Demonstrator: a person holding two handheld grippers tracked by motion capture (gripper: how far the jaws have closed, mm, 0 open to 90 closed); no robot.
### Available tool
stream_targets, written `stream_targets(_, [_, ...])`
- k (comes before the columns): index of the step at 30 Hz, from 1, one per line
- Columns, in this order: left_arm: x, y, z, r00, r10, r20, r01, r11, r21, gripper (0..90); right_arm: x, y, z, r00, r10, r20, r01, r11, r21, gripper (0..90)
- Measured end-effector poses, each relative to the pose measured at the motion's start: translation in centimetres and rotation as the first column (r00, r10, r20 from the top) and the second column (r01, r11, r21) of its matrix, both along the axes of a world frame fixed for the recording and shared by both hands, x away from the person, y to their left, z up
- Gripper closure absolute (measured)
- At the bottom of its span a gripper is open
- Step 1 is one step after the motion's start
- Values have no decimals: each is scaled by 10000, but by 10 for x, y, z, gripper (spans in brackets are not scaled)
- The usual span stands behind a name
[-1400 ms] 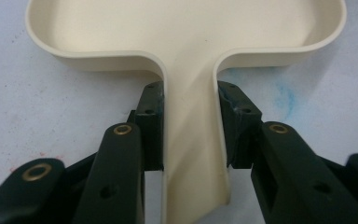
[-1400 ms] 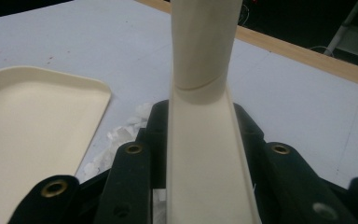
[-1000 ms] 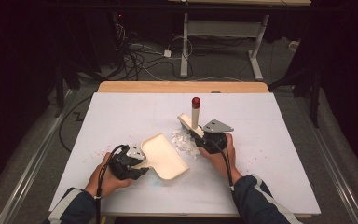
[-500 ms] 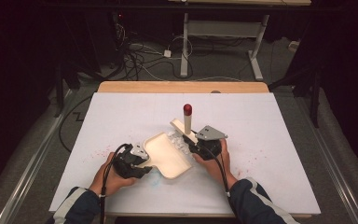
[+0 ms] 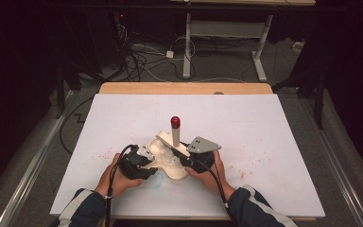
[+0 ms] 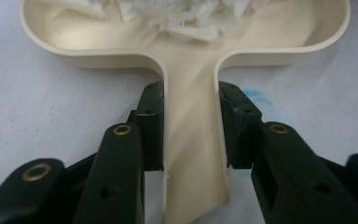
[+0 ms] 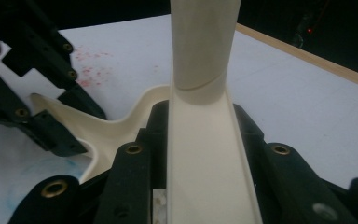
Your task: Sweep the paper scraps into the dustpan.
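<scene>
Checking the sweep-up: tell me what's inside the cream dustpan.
A heap of torn white paper scraps lies inside the cream dustpan, toward its far side. The pan floor beneath the heap is covered, so anything under it cannot be seen. The left gripper clamps the pan's handle.

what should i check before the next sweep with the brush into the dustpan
1. Left gripper shut on the dustpan handle: ok.
2. Right gripper shut on the brush handle: ok.
3. White scraps sit inside the pan: ok.
4. Dustpan lies flat on the table: cannot tell, its front edge is hidden.
5. Loose scraps left outside the pan: cannot tell.
6. Brush head reaches the pan mouth: cannot tell, the hands cover it.
</scene>
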State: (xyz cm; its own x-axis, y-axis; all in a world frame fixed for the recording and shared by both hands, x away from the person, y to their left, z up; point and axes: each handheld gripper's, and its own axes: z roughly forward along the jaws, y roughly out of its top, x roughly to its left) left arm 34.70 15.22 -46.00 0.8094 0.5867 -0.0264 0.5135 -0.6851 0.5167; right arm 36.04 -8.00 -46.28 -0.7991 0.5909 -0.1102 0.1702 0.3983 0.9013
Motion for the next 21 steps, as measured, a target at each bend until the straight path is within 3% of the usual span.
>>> stream_targets(6, [0,-1,0,10000,-3,-24,3,10000,-49,636,-3,-1,7,10000,31,60,-32,9998,171,672])
stream_targets(15, [-1,5,1,10000,-63,-52,63,10000,-46,635,4,-28,34,9993,-377,49,369,9931,1116,672])
stream_targets(21, [-5,11,3,9998,-36,-191,36,10000,10,636,10,-42,40,9978,-659,-122,669,9906,1196,672])
